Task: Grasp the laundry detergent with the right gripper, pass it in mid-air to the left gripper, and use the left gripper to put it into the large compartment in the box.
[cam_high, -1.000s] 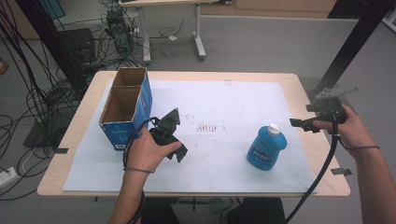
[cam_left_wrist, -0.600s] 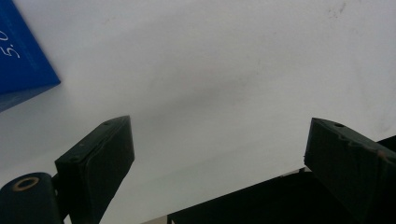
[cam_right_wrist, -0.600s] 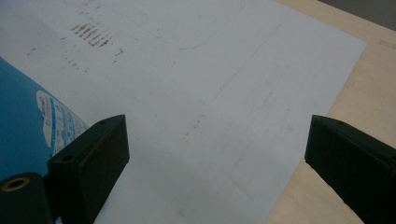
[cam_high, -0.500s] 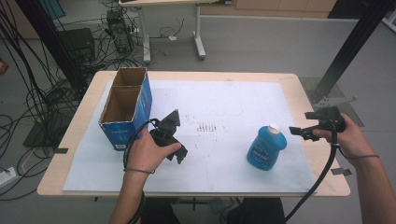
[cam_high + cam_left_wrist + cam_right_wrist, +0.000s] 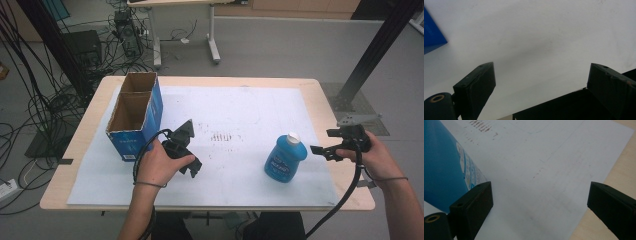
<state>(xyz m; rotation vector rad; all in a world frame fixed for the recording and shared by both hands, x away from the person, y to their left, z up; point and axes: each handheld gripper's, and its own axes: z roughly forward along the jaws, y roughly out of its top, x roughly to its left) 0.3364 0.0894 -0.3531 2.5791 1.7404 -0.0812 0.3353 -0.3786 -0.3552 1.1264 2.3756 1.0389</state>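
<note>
High view. Desk (image 5: 330, 107): wooden top, covered by a white paper sheet (image 5: 240, 107) with a patch of dark marks near its middle. Cardboard box (image 5: 135, 115): blue-sided, two open compartments, at the sheet's left edge. Blue bottle (image 5: 285, 158): white cap, upright, long axis vertical, cap up, at the sheet's right front. Right gripper (image 5: 320, 150): just beside the bottle on its right, apart from it, nothing between them. Left gripper (image 5: 192, 167): low over the sheet just right of the box, well apart from the bottle.

Left gripper view. Left gripper (image 5: 541, 82): jaws spread wide, nothing between them, bare paper sheet (image 5: 536, 37) beyond. Blue corner at left edge, probably the cardboard box (image 5: 431, 37).

Right gripper view. Right gripper (image 5: 540, 202): jaws spread wide, holding nothing. Blue bottle (image 5: 444, 167): label facing the camera, beside the left-hand jaw; contact cannot be told. Desk (image 5: 621, 167) edge bare at right.
</note>
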